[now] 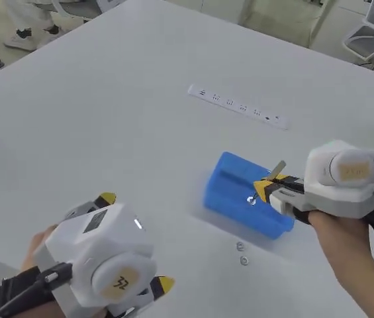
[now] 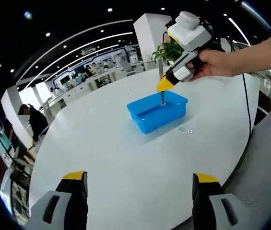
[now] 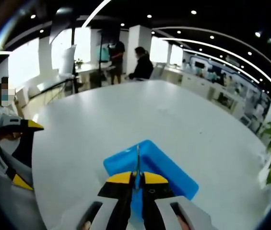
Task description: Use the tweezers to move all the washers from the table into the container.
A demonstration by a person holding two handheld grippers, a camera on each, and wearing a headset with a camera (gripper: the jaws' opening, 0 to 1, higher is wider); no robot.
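A container (image 1: 221, 196) sits on the worktop (image 1: 107, 119), with a power strip (image 1: 237, 106) behind it and two washers (image 1: 241, 254) just before it. The right hand-held gripper (image 1: 264, 187) points tweezers (image 3: 137, 160) down into the container, and the left hand-held gripper (image 1: 136, 242) is well apart at front left.

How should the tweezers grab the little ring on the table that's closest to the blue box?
Come straight down from above. The washer lies flat on the table, so its edge is too thin to pinch from the side. Probably best: one tip of the tweezers through the hole, the other outside the rim, then squeeze that strip of ring.
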